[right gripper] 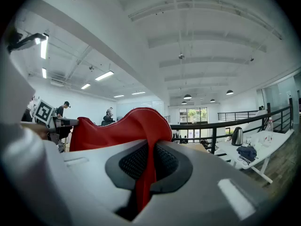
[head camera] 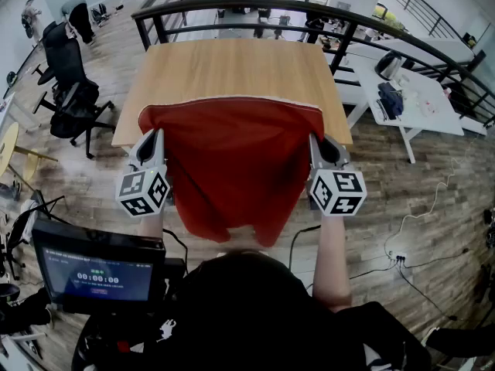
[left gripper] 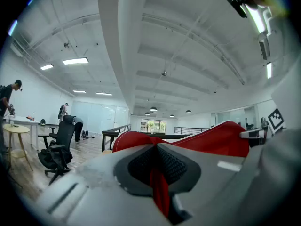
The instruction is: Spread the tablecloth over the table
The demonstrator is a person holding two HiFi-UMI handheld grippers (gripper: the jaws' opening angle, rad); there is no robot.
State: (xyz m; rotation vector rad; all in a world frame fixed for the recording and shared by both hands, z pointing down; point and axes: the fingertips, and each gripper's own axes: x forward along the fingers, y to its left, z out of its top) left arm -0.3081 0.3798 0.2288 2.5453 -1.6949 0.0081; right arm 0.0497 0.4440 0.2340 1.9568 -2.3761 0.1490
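Head view: the red tablecloth point(head camera: 232, 157) is held by its two upper corners, the left gripper point(head camera: 152, 136) at one and the right gripper point(head camera: 319, 141) at the other. The top hem runs stretched between them above the near part of the wooden table point(head camera: 232, 68). The rest hangs down on the operator's side, off the tabletop. This view does not show the pads; the gripper views do. Left gripper view: jaws closed on a narrow fold of red cloth, pinched between the black ribbed pads point(left gripper: 173, 165), with cloth bunching beyond the tips. Right gripper view: the same, jaws clamped on a red fold between the pads point(right gripper: 166, 165), the hem arching over the tips. Only the gripper views show the ceiling lights point(left gripper: 75, 60) and a bystander point(left gripper: 7, 108) at the far left. Surroundings: a black railing point(head camera: 309, 10) curves round the table's far side. A black office chair point(head camera: 69, 91) stands left, and a white desk point(head camera: 421, 99) with a kettle point(right gripper: 237, 136) stands right. A small screen point(head camera: 97, 273) sits at lower left. The hanging cloth hides the middle of the table's near edge.
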